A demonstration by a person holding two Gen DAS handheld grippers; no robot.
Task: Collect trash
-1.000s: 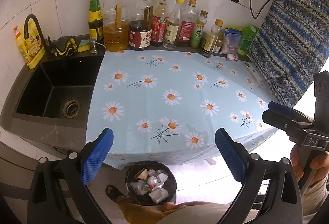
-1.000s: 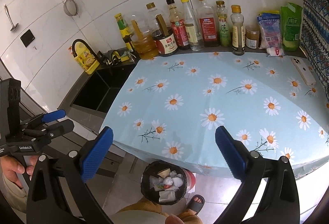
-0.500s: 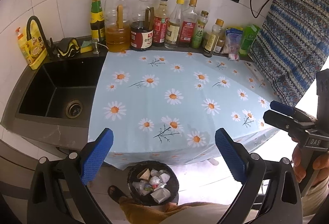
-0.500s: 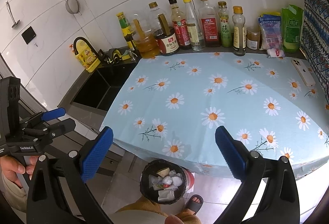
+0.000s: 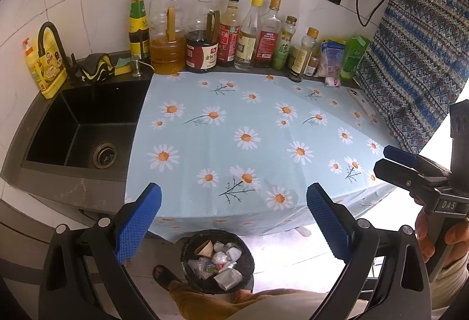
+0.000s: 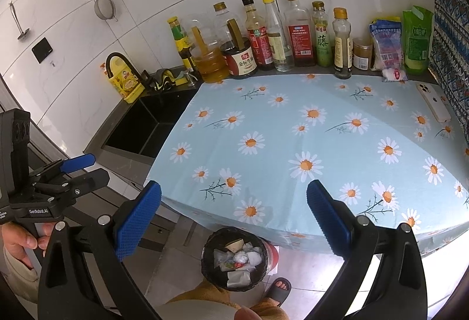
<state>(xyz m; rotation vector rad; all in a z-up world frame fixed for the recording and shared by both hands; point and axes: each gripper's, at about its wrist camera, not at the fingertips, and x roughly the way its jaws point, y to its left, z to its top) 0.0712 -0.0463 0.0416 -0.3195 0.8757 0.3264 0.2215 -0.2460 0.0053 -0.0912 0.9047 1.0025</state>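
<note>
We cannot read most bottle labels along the back wall, and the scraps in the black trash bin [image 5: 217,261] are a jumble of crumpled white wrappers and a tan paper piece that we cannot sort further. The bin stands on the floor just under the front edge of the counter, its far rim tucked beneath the overhang of the daisy tablecloth [image 5: 249,126]; our own trouser leg and a sandalled foot [image 6: 278,289] sit beside it, partly cut off by the frame. The left gripper [image 5: 233,220] is held above the counter's front edge, pointing forward and down, its blue-padded jaws wide apart with nothing between them. The right gripper [image 6: 233,220] is posed likewise, jaws also spread wide and empty. From the left wrist view the right gripper appears side-on at the right edge, gripped by a hand [image 5: 439,238] that is only partly visible. A white phone [image 6: 433,103] lies on the cloth near the patterned fabric at right. The black sink [image 5: 79,132] lies left of the cloth.
</note>
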